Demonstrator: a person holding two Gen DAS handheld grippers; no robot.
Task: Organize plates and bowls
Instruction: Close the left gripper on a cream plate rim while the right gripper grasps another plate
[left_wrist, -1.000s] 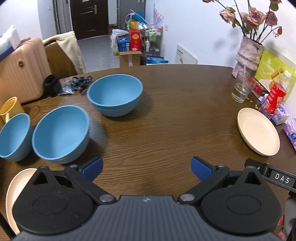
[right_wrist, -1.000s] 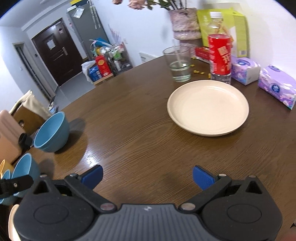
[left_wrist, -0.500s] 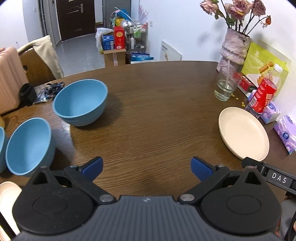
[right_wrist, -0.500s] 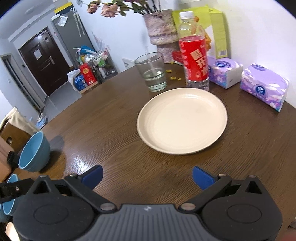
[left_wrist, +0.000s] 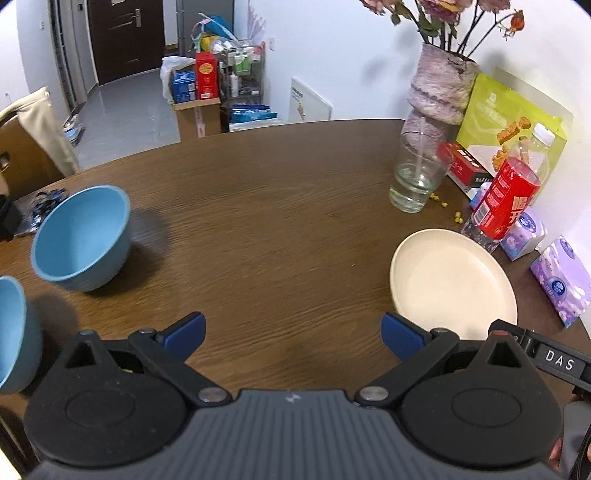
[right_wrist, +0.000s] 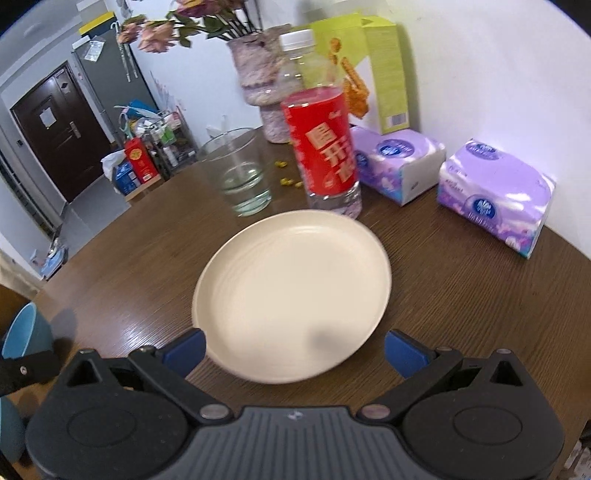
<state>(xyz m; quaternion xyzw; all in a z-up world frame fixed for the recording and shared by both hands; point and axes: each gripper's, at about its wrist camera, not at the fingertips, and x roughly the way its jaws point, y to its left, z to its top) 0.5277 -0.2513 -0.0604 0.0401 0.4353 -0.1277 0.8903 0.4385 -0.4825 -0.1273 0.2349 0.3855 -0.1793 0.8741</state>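
Note:
A cream plate lies on the brown wooden table, right in front of my right gripper. That gripper is open, its blue fingertips level with the plate's near rim on either side. The same plate shows at the right of the left wrist view. My left gripper is open over bare table with nothing between its fingers. A blue bowl sits at the left, and a second blue bowl is cut off at the left edge.
Behind the plate stand a water glass, a red-labelled bottle, a vase of flowers, a green box and two purple tissue packs. A chair stands beyond the table's far left edge.
Both grippers have swung right and forward. The plate has come close between the right gripper's fingers. The bowls have slid left in the left wrist view, and the near-left cream plate has left it.

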